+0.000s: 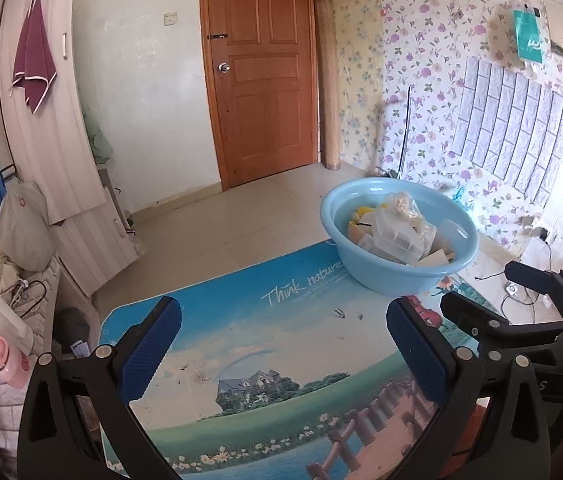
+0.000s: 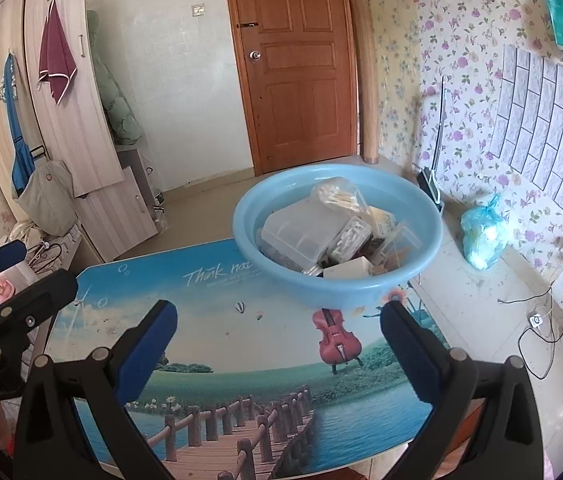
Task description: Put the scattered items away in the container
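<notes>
Both tools (image 1: 281, 344) (image 2: 277, 348) spread, above table (image 2: 241, 340)

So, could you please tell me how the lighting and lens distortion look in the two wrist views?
Left wrist view: strong daylight washes out the wall right of the basin, the door bows, and corners are vignetted black. Right wrist view: more even light, with glare on the floor at right; the wardrobe curves strongly, and the table print stays sharp.

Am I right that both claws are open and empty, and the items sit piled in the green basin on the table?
Nearly. The basin is light blue, not green, as the right wrist view shows. The rest holds: left claw and right claw open and empty, items piled inside.
</notes>
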